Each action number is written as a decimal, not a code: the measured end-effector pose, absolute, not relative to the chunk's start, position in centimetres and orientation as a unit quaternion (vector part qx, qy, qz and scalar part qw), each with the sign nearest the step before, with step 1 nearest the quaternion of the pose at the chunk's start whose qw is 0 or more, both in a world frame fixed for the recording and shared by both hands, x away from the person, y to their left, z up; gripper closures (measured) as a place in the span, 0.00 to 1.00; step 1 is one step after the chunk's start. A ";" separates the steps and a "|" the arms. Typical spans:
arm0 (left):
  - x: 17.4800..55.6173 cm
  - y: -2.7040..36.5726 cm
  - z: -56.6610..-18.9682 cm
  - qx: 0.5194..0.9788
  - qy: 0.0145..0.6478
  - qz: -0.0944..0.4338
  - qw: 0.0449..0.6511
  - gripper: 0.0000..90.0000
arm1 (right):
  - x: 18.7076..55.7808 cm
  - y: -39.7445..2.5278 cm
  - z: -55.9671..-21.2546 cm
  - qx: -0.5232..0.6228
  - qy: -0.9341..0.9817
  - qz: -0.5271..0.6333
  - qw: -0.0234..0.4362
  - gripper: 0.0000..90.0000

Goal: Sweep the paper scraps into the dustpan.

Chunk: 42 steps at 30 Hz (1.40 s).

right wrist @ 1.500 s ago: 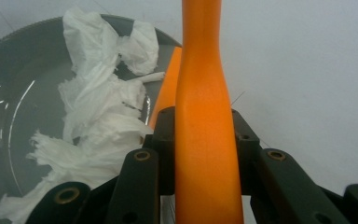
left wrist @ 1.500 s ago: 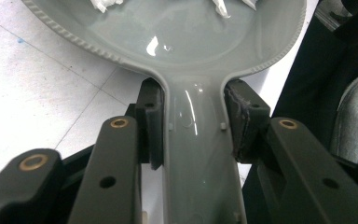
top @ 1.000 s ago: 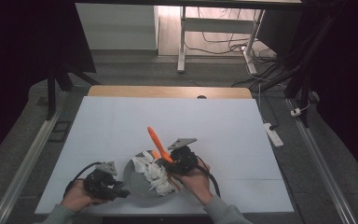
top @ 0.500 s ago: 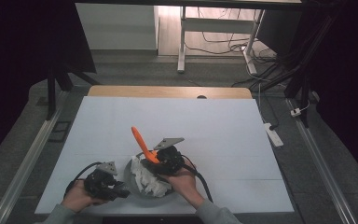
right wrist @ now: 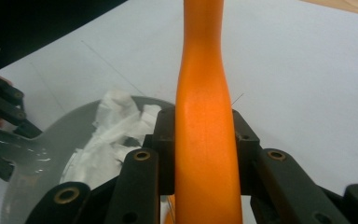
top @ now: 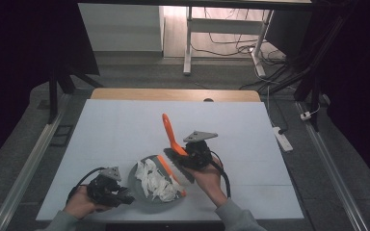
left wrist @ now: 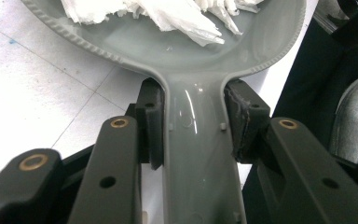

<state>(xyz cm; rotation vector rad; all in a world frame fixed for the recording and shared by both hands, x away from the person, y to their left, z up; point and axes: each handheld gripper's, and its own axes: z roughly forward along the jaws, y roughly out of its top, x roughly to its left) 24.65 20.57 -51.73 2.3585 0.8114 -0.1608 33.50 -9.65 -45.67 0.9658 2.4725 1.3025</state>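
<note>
You see a white counter [top: 125, 130] on grey floor [top: 24, 130], a desk frame [top: 189, 43] and cables [top: 231, 38] beyond.

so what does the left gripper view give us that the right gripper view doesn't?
Left gripper view: the left gripper shut on the grey dustpan's handle, pads on both its sides. Right gripper view: the right gripper shut on the orange brush handle, plus the left gripper farther off at its left edge. Both: the dustpan with crumpled white paper in it, on the white table.
</note>
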 end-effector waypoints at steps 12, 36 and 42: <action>24.3 20.1 -52.0 0.892 0.316 -0.060 0.318 0.68 | 33.7 -9.2 -47.9 0.339 0.842 0.412 0.084 0.78; 24.2 19.8 -52.6 0.886 0.322 -0.052 0.329 0.68 | 32.4 -8.8 -45.9 0.313 0.830 0.451 0.097 0.78; 24.1 19.8 -52.6 0.886 0.321 -0.049 0.331 0.68 | 32.6 -9.2 -45.9 0.317 0.827 0.456 0.083 0.78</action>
